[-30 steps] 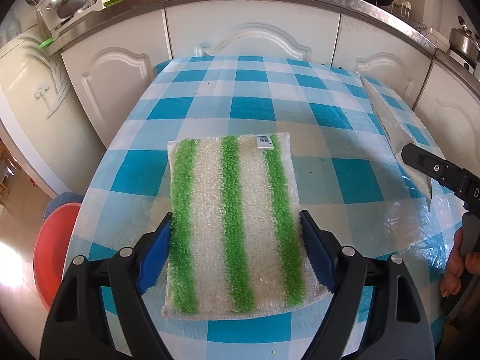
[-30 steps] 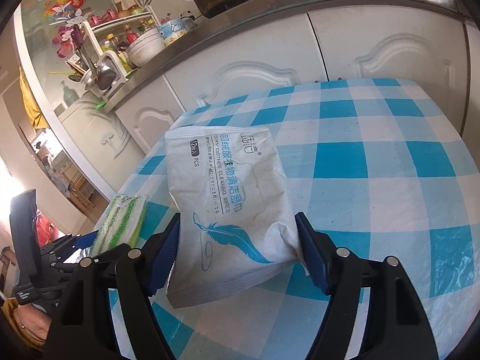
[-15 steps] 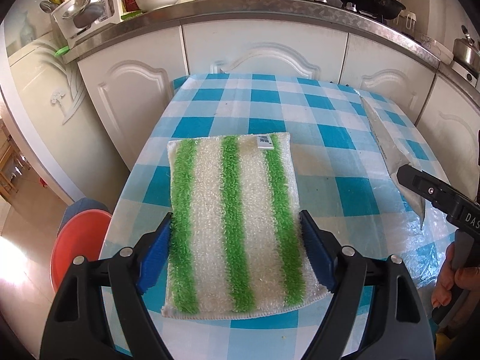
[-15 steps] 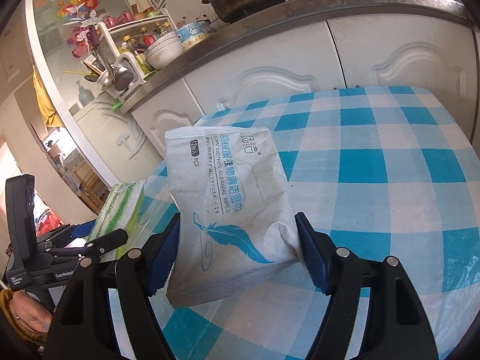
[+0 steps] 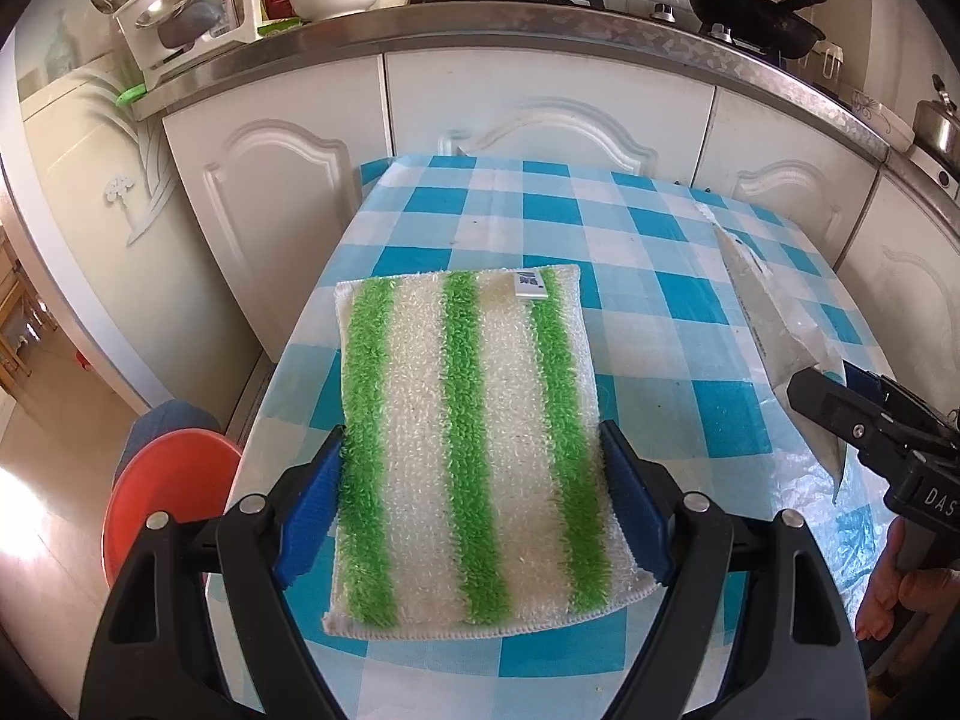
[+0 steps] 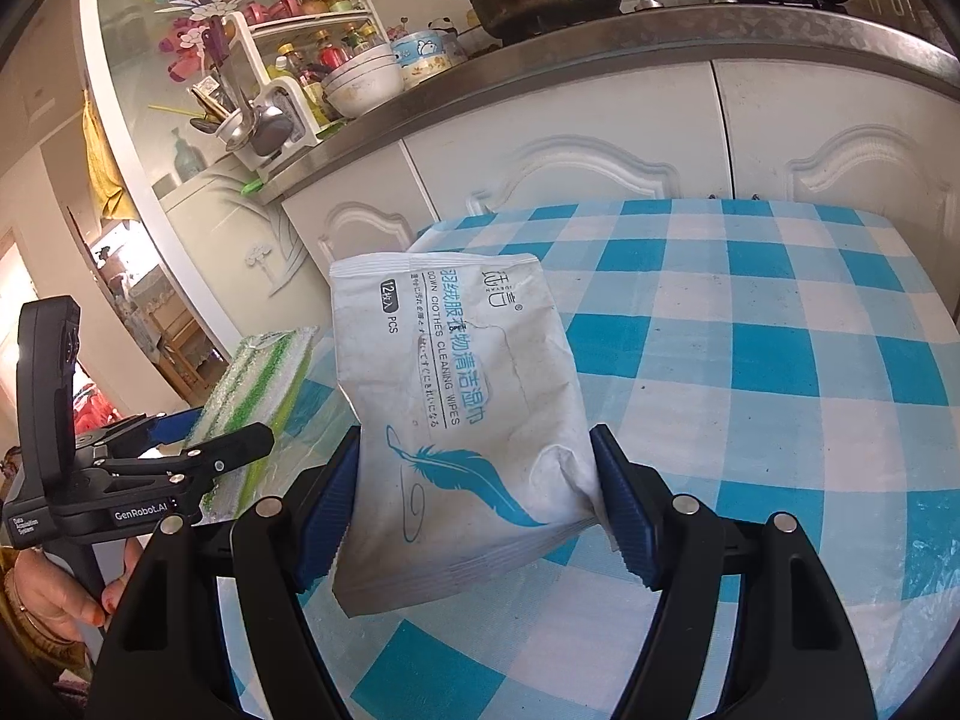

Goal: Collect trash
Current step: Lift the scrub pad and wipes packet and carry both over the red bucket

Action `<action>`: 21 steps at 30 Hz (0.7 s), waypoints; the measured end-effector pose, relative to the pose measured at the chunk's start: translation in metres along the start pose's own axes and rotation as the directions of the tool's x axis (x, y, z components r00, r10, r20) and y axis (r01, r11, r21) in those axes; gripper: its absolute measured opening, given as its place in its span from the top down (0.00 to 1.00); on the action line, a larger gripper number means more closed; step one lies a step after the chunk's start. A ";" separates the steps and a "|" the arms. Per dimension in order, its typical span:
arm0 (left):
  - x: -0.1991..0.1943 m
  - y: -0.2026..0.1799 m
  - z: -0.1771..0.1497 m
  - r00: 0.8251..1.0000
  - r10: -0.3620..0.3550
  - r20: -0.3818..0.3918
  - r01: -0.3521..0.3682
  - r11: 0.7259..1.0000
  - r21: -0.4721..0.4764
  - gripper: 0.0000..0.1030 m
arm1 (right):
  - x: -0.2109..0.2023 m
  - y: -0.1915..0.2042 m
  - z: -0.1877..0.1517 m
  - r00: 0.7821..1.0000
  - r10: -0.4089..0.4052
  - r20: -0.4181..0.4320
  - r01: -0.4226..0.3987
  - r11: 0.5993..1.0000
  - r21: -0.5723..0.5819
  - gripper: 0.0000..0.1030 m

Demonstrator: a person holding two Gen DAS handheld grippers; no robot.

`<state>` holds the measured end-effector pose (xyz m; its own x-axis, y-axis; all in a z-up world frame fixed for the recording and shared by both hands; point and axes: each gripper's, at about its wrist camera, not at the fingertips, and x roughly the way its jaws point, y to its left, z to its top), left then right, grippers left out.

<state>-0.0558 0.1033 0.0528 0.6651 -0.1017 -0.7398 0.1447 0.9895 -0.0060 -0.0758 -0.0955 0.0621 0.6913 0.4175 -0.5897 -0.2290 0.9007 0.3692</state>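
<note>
Left tool (image 5: 474, 504) clamped on a green-and-white striped sponge cloth (image 5: 474, 444) (fluffy, small label at far edge). Right tool (image 6: 477, 510) gripping a crumpled white wipes pack (image 6: 462, 408), blue feather print. Both raised above checked bench (image 6: 750, 360).

White wipes packet (image 6: 462, 414) between right gripper (image 6: 477, 504) pads

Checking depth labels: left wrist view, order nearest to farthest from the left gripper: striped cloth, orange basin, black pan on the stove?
1. Striped cloth: between the left gripper pads.
2. Orange basin: on the floor, left of the table.
3. Black pan: on the stove, far right along the counter.
</note>
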 end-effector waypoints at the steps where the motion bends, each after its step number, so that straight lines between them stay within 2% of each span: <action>1: 0.001 0.003 0.000 1.000 -0.005 0.002 0.005 1.000 -0.007 0.22 | 0.002 0.003 0.000 1.000 -0.002 -0.005 0.002 1.000 -0.005 0.29; 12: -0.007 0.043 -0.008 0.999 -0.026 0.038 0.028 0.998 -0.064 0.22 | 0.020 0.048 0.007 0.999 -0.005 -0.041 0.001 0.996 -0.086 0.29; 21: -0.021 0.122 -0.019 0.997 0.042 0.071 -0.028 0.981 -0.190 0.22 | 0.046 0.114 0.017 0.994 0.041 -0.102 -0.058 0.982 -0.177 0.29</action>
<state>-0.0661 0.2280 0.0548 0.7208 -0.0670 -0.6899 -0.0160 0.9935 -0.1131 -0.0585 0.0249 0.0891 0.6081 0.4639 -0.6442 -0.3866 0.8818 0.2701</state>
